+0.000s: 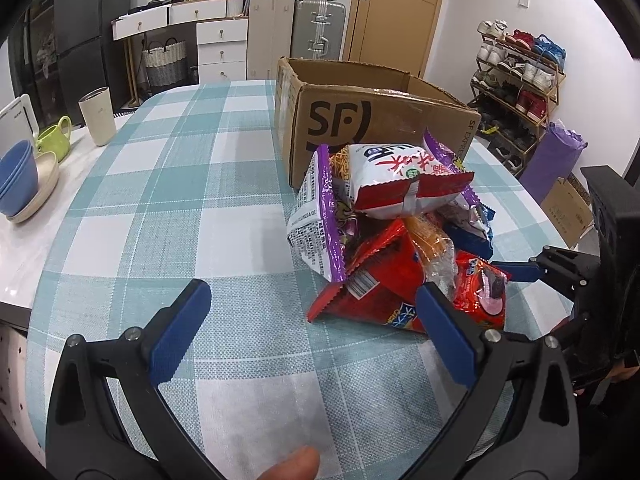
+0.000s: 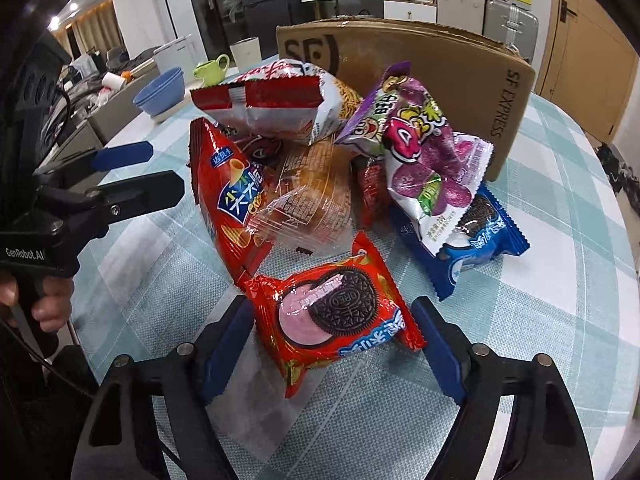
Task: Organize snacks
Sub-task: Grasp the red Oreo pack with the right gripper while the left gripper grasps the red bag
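A pile of snack packets [image 1: 392, 232] lies on the checked tablecloth in front of an open SF cardboard box [image 1: 360, 116]. In the right wrist view a red Oreo packet [image 2: 336, 312] lies nearest, between the open fingers of my right gripper [image 2: 334, 336], not clamped. Behind it are a red chip bag [image 2: 228, 196], a clear-wrapped cake [image 2: 308, 196], a purple bag [image 2: 420, 152], a blue Oreo packet [image 2: 476, 236] and a white-and-red noodle bag [image 2: 276, 100]. My left gripper [image 1: 312, 296] is open and empty, left of the pile; it also shows in the right wrist view [image 2: 132, 172].
A cream tumbler [image 1: 98, 116], a green mug [image 1: 54, 138] and stacked blue bowls [image 1: 18, 178] stand at the table's left edge. Past the table are a shoe rack [image 1: 516, 80], a purple roll [image 1: 550, 164], suitcases and white drawers.
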Tool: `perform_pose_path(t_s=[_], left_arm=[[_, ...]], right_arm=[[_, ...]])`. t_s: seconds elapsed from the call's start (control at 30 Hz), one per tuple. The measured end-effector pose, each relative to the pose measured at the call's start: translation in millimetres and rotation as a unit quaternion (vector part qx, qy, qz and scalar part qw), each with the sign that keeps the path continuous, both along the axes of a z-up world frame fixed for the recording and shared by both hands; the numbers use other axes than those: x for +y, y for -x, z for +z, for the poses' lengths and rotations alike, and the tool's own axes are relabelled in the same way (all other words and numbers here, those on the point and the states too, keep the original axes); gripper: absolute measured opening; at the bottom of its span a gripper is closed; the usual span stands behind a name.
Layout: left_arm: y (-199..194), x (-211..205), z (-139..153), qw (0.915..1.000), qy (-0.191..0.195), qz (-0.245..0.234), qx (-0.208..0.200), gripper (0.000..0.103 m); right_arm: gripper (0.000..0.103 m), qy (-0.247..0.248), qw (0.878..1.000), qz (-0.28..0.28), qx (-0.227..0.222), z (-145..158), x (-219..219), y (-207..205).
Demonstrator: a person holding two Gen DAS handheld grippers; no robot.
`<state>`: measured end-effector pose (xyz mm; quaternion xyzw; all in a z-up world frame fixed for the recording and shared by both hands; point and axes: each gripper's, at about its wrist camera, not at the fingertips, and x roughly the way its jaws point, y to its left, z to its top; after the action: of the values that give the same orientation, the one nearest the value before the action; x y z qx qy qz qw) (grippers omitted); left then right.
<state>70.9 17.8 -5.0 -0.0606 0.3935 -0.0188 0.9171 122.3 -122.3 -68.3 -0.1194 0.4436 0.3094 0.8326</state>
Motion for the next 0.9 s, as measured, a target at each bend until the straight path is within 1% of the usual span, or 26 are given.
perform_pose_path(t_s=[0.1,0.2,0.27,0.3,0.37,0.47,0.57,0.67,0.77,0.9], left_arm=[[-3,0,-2,1.0000,-0.002,-0.001,0.003,0.102],[-5,-1,-3,1.0000,0.000,-0.004,0.004,0.102],[-6,-2,-5,1.0000,0.000,-0.005,0.004,0.102],[-6,-2,-5,1.0000,0.000,-0.006,0.005,0.102],[-8,-4,-7,0.9999,0.003,-0.010,0.007,0.102],[-9,-6,-9,0.9999,0.002,-0.012,0.009,0.102],[-9,-7,-9,0.9999,0.001,-0.013,0.010,0.102],[-8,-8,-10,0.9999,0.001,-0.012,0.011,0.102],[-9,-12,-10,0.9998,-0.011,-0.011,0.012,0.102],[-10,-21,-9,0.9994,-0.024,-0.022,0.013,0.102]], right_arm=[[0.083,0.003,1.000,0.007,-0.001,0,4,2],[0.081,0.006,1.000,0.010,-0.003,-2,6,1],[0.073,0.009,1.000,0.012,-0.008,-2,11,2],[0.070,0.010,1.000,0.011,-0.011,-2,11,2],[0.059,0.009,1.000,0.011,-0.017,-2,8,6],[0.055,-0.002,1.000,0.015,-0.020,-1,1,11],[0.053,-0.007,1.000,0.013,-0.023,0,-3,14],[0.053,-0.013,1.000,0.010,-0.025,1,-8,18],[0.053,-0.030,0.999,0.004,-0.028,6,-20,23],[0.053,-0.043,0.999,-0.008,-0.033,11,-36,27]])
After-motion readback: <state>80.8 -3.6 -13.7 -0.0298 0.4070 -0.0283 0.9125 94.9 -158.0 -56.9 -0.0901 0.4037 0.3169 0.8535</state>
